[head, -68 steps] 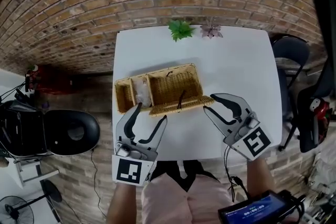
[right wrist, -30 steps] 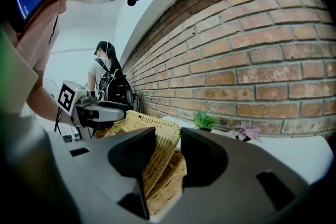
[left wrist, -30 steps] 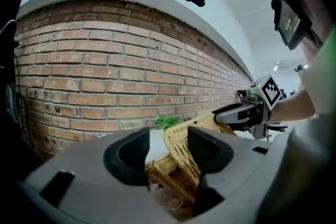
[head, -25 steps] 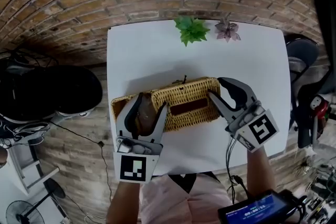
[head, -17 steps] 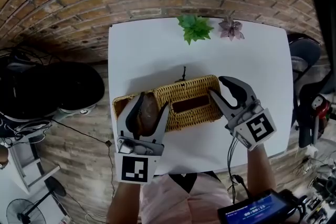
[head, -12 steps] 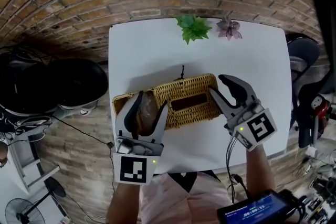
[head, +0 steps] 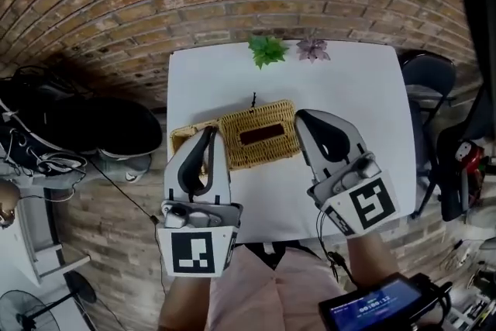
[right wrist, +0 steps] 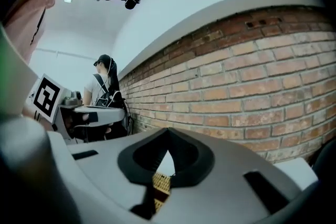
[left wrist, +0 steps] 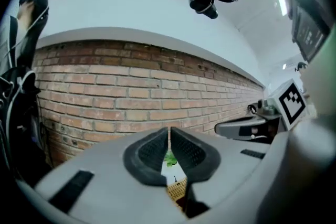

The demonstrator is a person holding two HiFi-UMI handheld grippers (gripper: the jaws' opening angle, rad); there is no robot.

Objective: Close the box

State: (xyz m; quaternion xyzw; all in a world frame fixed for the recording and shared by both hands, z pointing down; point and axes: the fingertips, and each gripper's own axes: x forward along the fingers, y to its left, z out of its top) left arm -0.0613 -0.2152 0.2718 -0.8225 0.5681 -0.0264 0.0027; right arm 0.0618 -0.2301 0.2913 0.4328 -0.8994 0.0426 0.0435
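A: Where lay the box (head: 260, 137)?
B: Left-centre of the bench (head: 356, 89), long axis left–right, right end slightly farther. Bare bench right and behind. The left claw (head: 209, 132) and right claw (head: 299, 115) had just closed — both empty.

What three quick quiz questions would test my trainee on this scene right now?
1. True or false: the left claw and right claw are gripping the box.
2. Where is the lid? A: down on the box; B: hanging off its front; C: out of view.
3. Short answer: what stands right beside the green plant at the table's far edge?
Key: 1 false, both are shut and empty; 2 A; 3 a purple plant.
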